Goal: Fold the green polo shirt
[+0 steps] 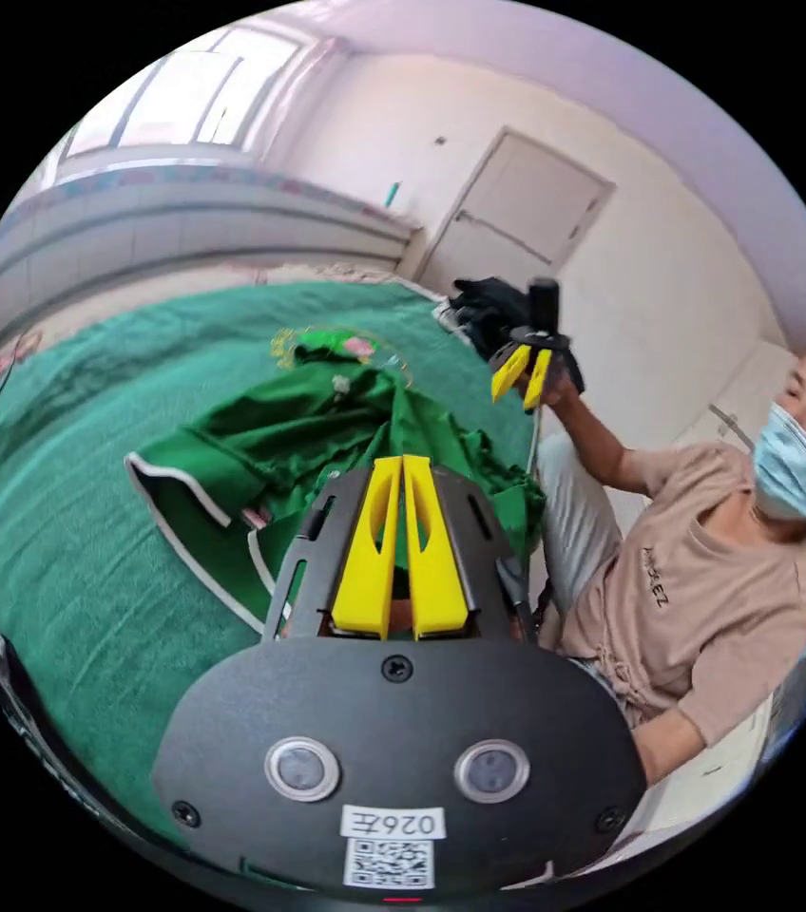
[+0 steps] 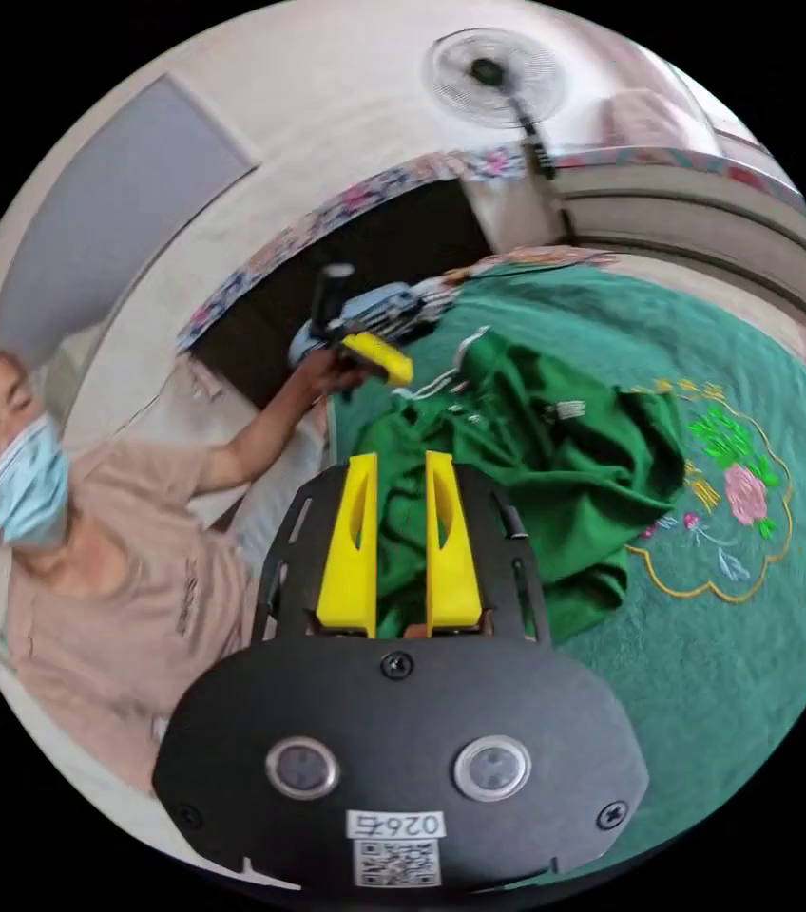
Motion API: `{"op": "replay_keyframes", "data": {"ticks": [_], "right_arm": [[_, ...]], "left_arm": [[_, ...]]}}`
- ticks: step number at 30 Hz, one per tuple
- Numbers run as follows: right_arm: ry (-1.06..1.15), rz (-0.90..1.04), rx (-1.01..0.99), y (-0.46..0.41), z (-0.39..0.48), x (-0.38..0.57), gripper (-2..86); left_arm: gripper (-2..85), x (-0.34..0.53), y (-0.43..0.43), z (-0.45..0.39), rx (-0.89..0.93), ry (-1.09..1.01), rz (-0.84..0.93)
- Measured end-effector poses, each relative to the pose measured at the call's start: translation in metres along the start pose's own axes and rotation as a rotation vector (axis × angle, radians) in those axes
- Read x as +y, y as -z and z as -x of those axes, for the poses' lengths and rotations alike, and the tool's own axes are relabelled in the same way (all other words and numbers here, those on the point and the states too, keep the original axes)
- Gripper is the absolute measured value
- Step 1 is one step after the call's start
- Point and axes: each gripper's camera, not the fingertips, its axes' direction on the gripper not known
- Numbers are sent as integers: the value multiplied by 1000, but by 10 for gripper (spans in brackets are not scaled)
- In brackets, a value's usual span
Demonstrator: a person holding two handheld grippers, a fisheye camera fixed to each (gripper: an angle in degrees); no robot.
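Note:
The green polo shirt (image 1: 327,427) with white trim lies crumpled on a green bedspread (image 1: 70,532). In the left gripper view my left gripper (image 1: 401,463) hangs above the shirt's near edge, its yellow jaws pressed together with nothing between them. Further off, a hand holds my right gripper (image 1: 515,399) raised over the bed's edge. In the right gripper view my right gripper (image 2: 400,458) is open, and the shirt (image 2: 536,456) shows through the gap below. The left gripper (image 2: 403,369) appears there too, held over the shirt's far side.
A person in a beige T-shirt (image 1: 707,589) and a face mask sits at the bed's edge. An embroidered flower (image 2: 736,494) marks the bedspread beside the shirt. Dark clothes (image 1: 484,304) lie at the bed's far corner. A standing fan (image 2: 493,71) and a door (image 1: 517,209) are behind.

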Motion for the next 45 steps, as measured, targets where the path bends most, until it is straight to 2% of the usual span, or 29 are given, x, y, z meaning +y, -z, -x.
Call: {"op": "replay_keyframes", "data": {"ticks": [2,4,6,7,8,10,12,17,21,24,25,27,28,30,31,32,33,34,35,36,39,41,43,45], "right_arm": [[-92,25,156,-75,-47,-18,87],[-95,133,188,-146,-78,-36,96],[-85,320,233,-221,-107,-53,59],[-47,446,322,-265,-124,-58,22],[-5,467,369,-288,-138,-63,-1],[-42,442,415,-296,-168,-76,-11],[-100,338,491,-281,-203,-83,-14],[-519,34,787,-213,-320,-49,-14],[-640,-102,939,-221,-359,-32,-2],[-566,-118,994,-275,-373,-50,38],[-481,-104,976,-309,-374,-62,57],[-310,-76,841,-369,-372,-82,85],[-219,-48,711,-412,-371,-95,100],[-128,64,552,-486,-375,-113,112],[-76,188,502,-541,-380,-122,112],[-28,351,504,-595,-387,-126,40],[6,458,515,-622,-390,-125,4],[37,598,619,-660,-400,-121,-4],[39,602,669,-671,-408,-120,-9],[9,592,681,-668,-414,-122,-10],[-262,465,853,-605,-458,-113,-9],[-582,344,1008,-534,-496,-76,5],[-734,201,1034,-493,-499,-50,16],[-749,47,1012,-474,-480,-41,26]], "left_arm": [[-10,-13,-31,4,-1,33,77],[-9,-29,-71,3,-30,43,214],[-9,-36,-90,-3,-92,11,300],[-9,-39,-88,-9,-103,-10,296],[-9,-40,-86,-10,-117,-9,303],[-9,-39,-80,-15,-186,-8,340],[-9,-37,-75,-19,-210,-1,355],[-8,-32,-72,-37,-377,6,433],[-8,-33,-78,-55,-489,-10,405],[-9,-39,-76,-68,-520,-19,296],[-9,-42,-76,-71,-498,-15,251],[-10,-43,-81,-72,-429,-11,210],[-10,-44,-88,-71,-378,-5,211],[-10,-45,-104,-65,-328,14,258],[-10,-44,-118,-61,-323,23,315],[-10,-43,-123,-60,-328,22,325],[-9,-43,-122,-63,-329,1,314],[-9,-43,-120,-64,-328,-5,320],[-9,-42,-118,-64,-333,-5,321],[-9,-39,-115,-66,-352,-9,319],[-9,-33,-106,-73,-461,-19,335],[-9,-29,-98,-77,-533,-19,333],[-8,-24,-83,-80,-605,0,288],[-9,-21,-71,-84,-616,5,229]]}}
